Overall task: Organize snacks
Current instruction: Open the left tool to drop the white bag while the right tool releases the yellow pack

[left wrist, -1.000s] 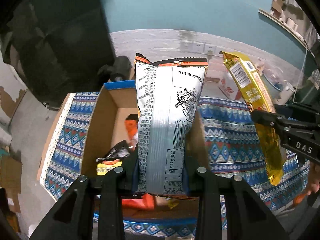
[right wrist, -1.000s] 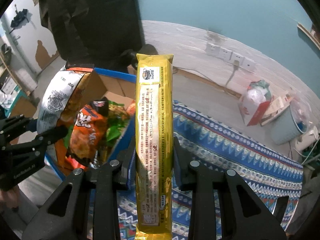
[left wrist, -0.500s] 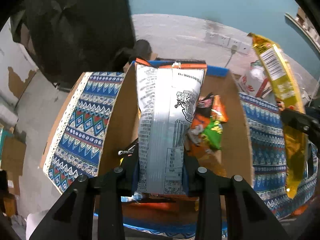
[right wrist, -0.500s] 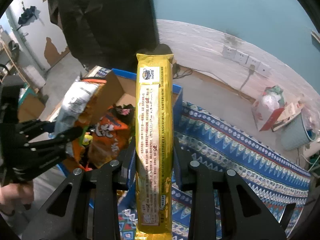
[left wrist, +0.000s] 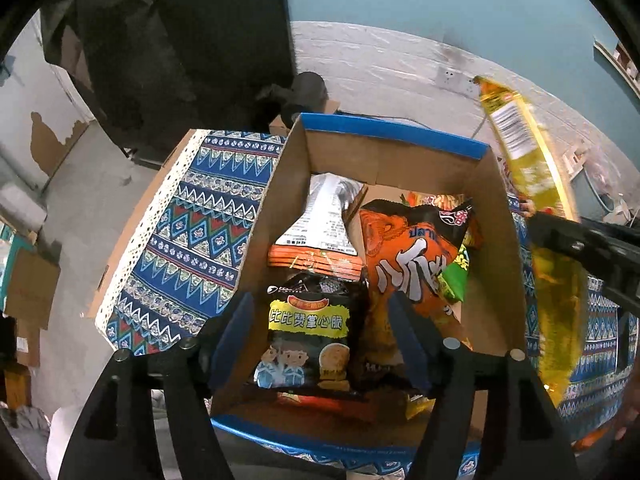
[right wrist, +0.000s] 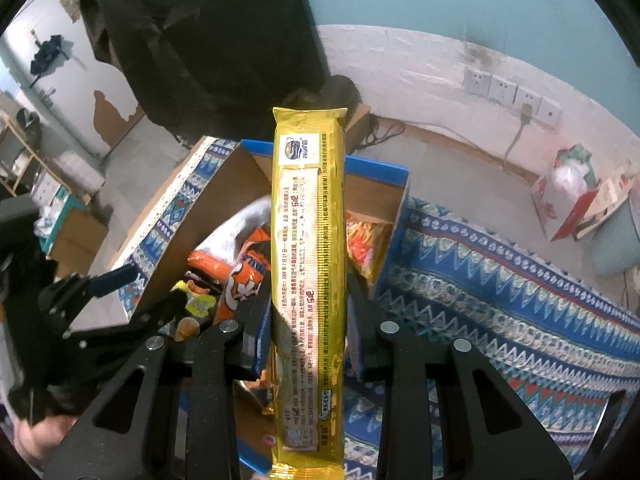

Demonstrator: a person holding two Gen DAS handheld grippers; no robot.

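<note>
An open cardboard box with a blue rim (left wrist: 384,130) sits on the patterned cloth and holds several snack bags. The silver and orange chip bag (left wrist: 320,228) lies inside it at the left, behind a black cookie bag (left wrist: 308,332) and beside an orange bag (left wrist: 416,264). My left gripper (left wrist: 320,328) is open and empty just above the box's near end. My right gripper (right wrist: 308,316) is shut on a long yellow snack pack (right wrist: 308,280), held upright over the box's right side; the pack also shows in the left wrist view (left wrist: 528,176).
A blue patterned cloth (right wrist: 500,280) covers the table around the box (right wrist: 376,168). The table's left edge (left wrist: 136,224) drops to the floor. Wall sockets (right wrist: 512,92), a red and white bag (right wrist: 568,184) and a pale bin (right wrist: 616,240) stand by the far wall.
My left gripper opened and let go of the silver chip bag, which now lies in the box. My right gripper moved left with the yellow pack, over the box.
</note>
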